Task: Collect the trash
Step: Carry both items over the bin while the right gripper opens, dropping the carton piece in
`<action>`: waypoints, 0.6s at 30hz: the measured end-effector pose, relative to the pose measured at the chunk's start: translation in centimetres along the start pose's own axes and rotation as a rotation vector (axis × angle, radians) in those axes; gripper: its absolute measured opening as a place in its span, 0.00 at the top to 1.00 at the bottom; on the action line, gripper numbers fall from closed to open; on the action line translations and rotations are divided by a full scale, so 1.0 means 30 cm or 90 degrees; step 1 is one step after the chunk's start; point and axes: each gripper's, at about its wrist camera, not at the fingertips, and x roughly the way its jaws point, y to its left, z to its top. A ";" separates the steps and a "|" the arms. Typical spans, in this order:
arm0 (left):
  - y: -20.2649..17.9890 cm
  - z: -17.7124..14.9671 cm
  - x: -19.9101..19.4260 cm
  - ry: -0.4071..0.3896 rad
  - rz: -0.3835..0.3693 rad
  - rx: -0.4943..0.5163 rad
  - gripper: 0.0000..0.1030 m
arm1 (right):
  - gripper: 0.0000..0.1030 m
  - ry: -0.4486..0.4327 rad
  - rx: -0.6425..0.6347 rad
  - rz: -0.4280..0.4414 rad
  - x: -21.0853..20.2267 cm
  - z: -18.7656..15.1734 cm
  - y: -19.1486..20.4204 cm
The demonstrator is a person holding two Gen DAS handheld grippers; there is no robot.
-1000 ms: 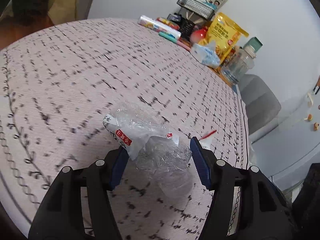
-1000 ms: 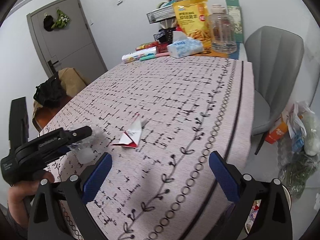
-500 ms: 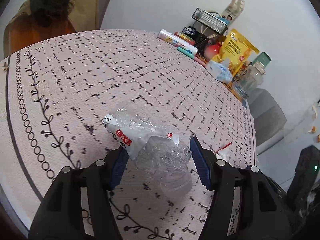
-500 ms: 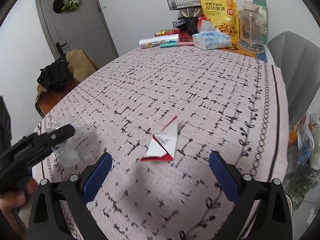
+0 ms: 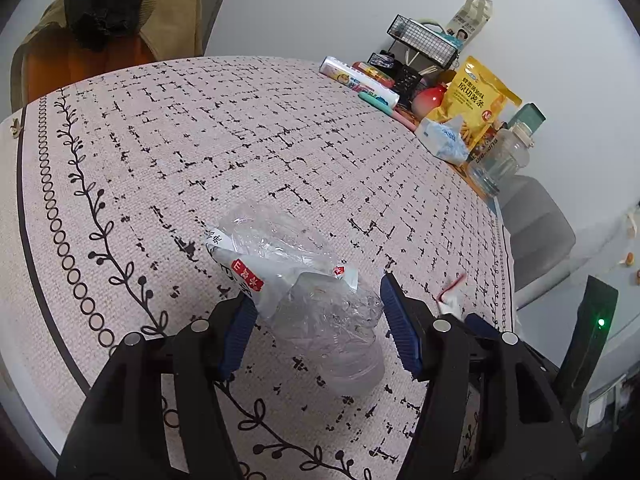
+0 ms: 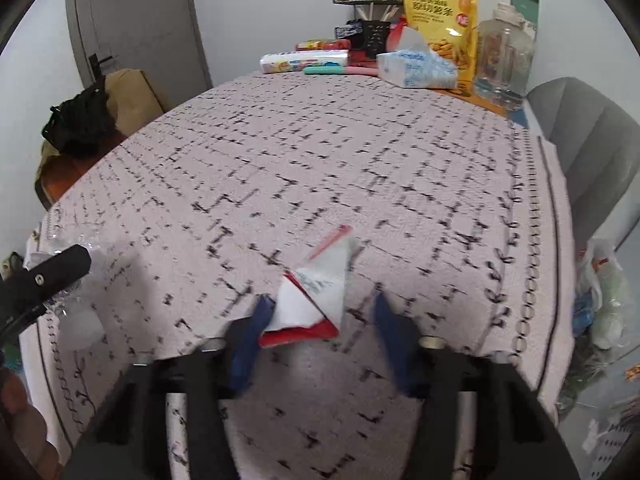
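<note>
A crushed clear bottle (image 5: 320, 312) is clamped by the left hand-held gripper (image 5: 316, 320). A red-white wrapper (image 6: 316, 300) on the worktop (image 6: 320, 160) is straddled, ungripped, by the half-closed right hand-held gripper (image 6: 320, 328).

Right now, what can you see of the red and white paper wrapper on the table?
The red and white paper wrapper is a torn, folded piece, roughly triangular, white with red edges and small dark print. It lies on the patterned tablecloth near the table's front edge, one red-trimmed corner sticking up. It sits between the blue pads of the right tongs, whose jaws look narrowed around it; motion blur hides whether they touch. In the left wrist view it shows partly behind a finger.
</note>
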 end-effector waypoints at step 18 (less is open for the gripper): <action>-0.229 -0.043 -0.013 0.003 -0.052 0.074 0.41 | 0.69 -0.068 0.039 0.098 -0.229 -0.089 -0.130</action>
